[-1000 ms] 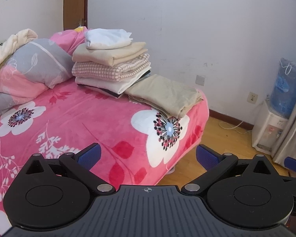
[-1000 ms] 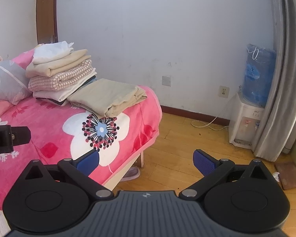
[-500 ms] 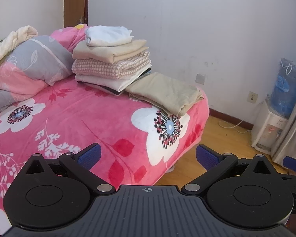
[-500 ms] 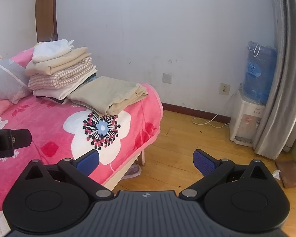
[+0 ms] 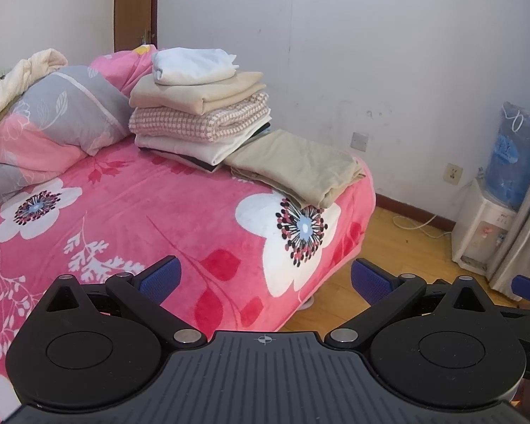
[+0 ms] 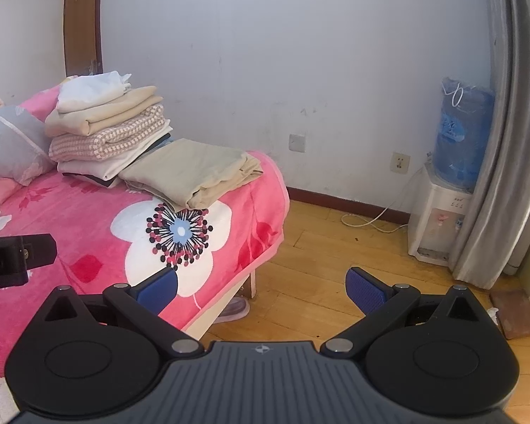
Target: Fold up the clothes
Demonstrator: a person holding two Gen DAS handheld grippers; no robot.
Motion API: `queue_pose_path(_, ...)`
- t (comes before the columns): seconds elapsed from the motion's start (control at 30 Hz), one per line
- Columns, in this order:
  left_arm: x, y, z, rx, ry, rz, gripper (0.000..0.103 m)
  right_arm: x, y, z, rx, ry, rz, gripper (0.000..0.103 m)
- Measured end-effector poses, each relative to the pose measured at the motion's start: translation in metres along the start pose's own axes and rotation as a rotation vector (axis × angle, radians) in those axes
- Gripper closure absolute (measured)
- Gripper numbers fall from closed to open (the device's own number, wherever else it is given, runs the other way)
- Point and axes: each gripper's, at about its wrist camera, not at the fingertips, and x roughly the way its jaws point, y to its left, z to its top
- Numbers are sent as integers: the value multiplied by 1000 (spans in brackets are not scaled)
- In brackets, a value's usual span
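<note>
A stack of folded clothes stands at the far end of the bed, white piece on top, beige and pink-checked ones under it. Beside it lies a folded beige garment near the bed's corner. My left gripper hangs open over the pink floral blanket, well short of the clothes, nothing between its blue pads. My right gripper is open too, over the bed's edge and the floor. Part of the left gripper's body shows at the left of the right wrist view.
Pillows and bedding are piled at the left of the bed. A water dispenser with a blue bottle stands by the wall, next to a grey curtain. A slipper lies under the bed's edge on the wooden floor.
Both views have shifted slightly; the clothes sit a little lower and farther right in the frames. Both grippers stay open and empty.
</note>
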Motion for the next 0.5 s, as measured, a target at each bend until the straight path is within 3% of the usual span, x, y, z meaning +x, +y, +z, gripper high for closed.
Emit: queue_pose_path(0.5,-1,-2,-1,5,-5,-7,0,0,-1,1,-4,-6,-9,0)
